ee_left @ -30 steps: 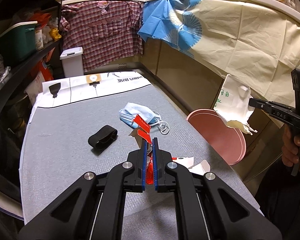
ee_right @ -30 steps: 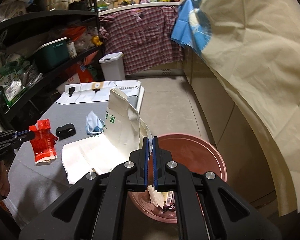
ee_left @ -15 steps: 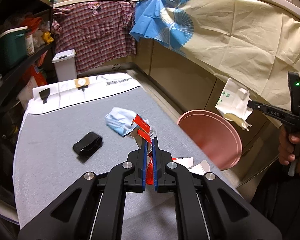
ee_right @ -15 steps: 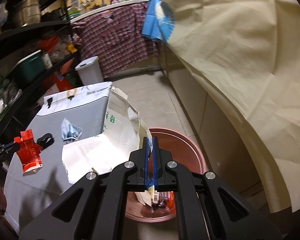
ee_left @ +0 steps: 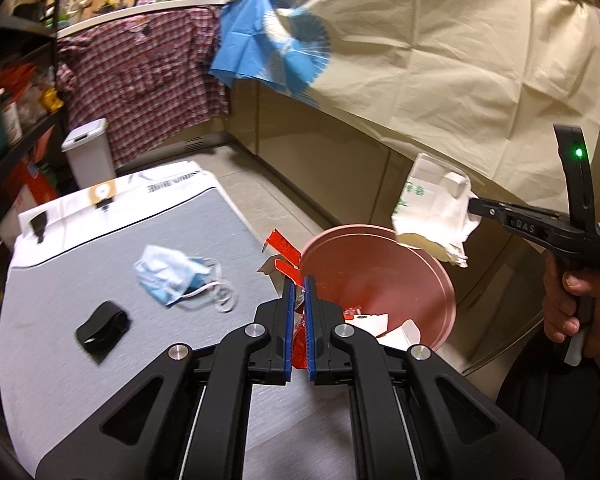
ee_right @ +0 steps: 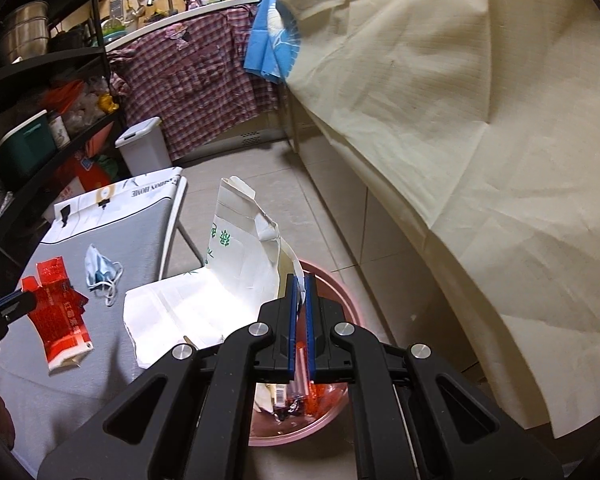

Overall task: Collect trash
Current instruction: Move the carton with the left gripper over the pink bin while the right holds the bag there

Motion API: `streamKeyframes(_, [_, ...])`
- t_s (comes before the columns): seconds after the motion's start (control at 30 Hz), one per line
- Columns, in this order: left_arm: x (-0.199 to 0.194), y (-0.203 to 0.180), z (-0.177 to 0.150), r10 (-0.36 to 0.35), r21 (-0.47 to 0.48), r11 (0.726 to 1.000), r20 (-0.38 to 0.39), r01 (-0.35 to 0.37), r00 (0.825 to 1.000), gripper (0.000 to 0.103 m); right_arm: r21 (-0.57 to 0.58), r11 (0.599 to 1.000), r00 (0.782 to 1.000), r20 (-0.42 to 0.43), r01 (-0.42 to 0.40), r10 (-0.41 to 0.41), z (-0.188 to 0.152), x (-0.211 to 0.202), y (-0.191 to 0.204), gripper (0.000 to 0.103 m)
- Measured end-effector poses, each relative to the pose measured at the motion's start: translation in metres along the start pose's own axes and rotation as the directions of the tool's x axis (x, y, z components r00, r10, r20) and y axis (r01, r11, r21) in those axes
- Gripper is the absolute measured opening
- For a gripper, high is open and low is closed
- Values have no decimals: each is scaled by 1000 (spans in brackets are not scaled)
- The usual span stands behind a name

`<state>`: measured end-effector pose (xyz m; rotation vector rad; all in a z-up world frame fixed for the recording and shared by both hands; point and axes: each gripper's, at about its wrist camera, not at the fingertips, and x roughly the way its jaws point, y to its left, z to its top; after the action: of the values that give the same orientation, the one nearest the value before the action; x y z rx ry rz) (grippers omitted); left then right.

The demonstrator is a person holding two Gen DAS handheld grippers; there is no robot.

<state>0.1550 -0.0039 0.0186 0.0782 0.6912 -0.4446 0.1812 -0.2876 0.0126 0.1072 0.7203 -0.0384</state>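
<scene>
Now both hand-held grippers are clamped on trash, the left hand-held gripper [ee_left: 297, 312] on a crumpled red foil wrapper [ee_right: 58, 312] at centre frame, the right hand-held gripper [ee_right: 299, 312] on a white paper bag [ee_right: 236, 264], so each should release only above the round pink plastic bin [ee_left: 448, 296].

Warm indoor light, moderately dim. Fisheye bends both views, corners vignetted black. Left view slightly motion-blurred. Glare on paper bag [ee_right: 204, 304]; shelves [ee_right: 40, 92] in shadow. Tool arms cast soft shadow on worktop [ee_left: 100, 248].

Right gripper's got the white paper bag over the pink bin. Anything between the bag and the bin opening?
Nothing visible. The white paper bag hangs from the right gripper above the pink bin, whose mouth is open, trash already inside.
</scene>
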Motion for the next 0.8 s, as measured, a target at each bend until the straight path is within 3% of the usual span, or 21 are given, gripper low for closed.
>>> streamKeyframes(0.43, [52, -39, 2, -47, 55, 997, -51, 49, 998, 5, 32, 998, 998, -30, 54, -53, 3, 19, -14, 4])
streamKeyframes(0.7, [81, -45, 3, -56, 50, 997, -83, 60, 995, 5, 19, 997, 995, -65, 76, -75, 5, 41, -12, 5])
streamKeyframes(0.8, [95, -42, 1, -82, 24, 996, -133, 86, 988, 7, 10, 996, 994, -75, 83, -82, 4, 48, -11, 7])
